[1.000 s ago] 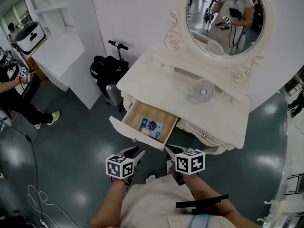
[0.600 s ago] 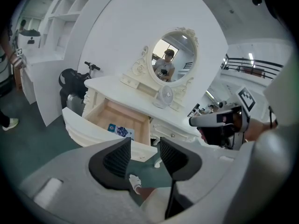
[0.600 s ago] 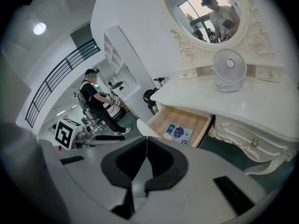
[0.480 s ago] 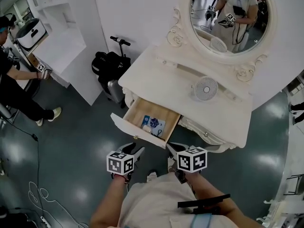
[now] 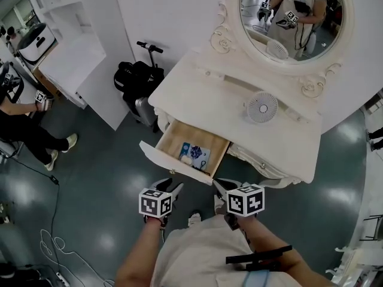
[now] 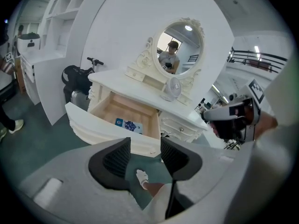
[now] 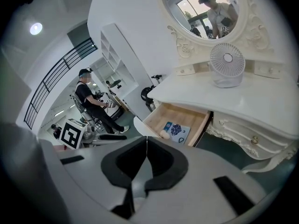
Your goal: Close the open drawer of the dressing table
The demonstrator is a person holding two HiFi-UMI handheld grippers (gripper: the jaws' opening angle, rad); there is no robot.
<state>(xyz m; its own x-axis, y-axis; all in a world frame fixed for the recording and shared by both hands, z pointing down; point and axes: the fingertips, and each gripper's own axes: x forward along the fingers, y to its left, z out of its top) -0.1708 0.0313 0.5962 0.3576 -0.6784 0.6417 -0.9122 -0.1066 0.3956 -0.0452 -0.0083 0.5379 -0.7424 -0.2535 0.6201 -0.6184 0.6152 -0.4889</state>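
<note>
The white dressing table (image 5: 239,130) has its left drawer (image 5: 173,167) pulled out, showing a wooden floor with a blue patterned packet (image 5: 194,154). My left gripper (image 5: 170,188) hovers just short of the drawer front (image 6: 103,130), open, with nothing between its jaws (image 6: 145,146). My right gripper (image 5: 220,187) hangs beside it, near the drawer's right corner, with its pads pressed together (image 7: 146,141) and holding nothing. The open drawer (image 7: 180,120) also lies ahead in the right gripper view.
A small white fan (image 5: 263,107) stands on the tabletop below the oval mirror (image 5: 287,17). A dark bag, suitcase and scooter (image 5: 137,85) sit left of the table. A seated person (image 5: 24,124) is at far left; cables (image 5: 54,244) lie on the floor.
The left gripper has shifted slightly toward the drawer front. The drawer stays pulled out as before. The person at far left has changed posture.
</note>
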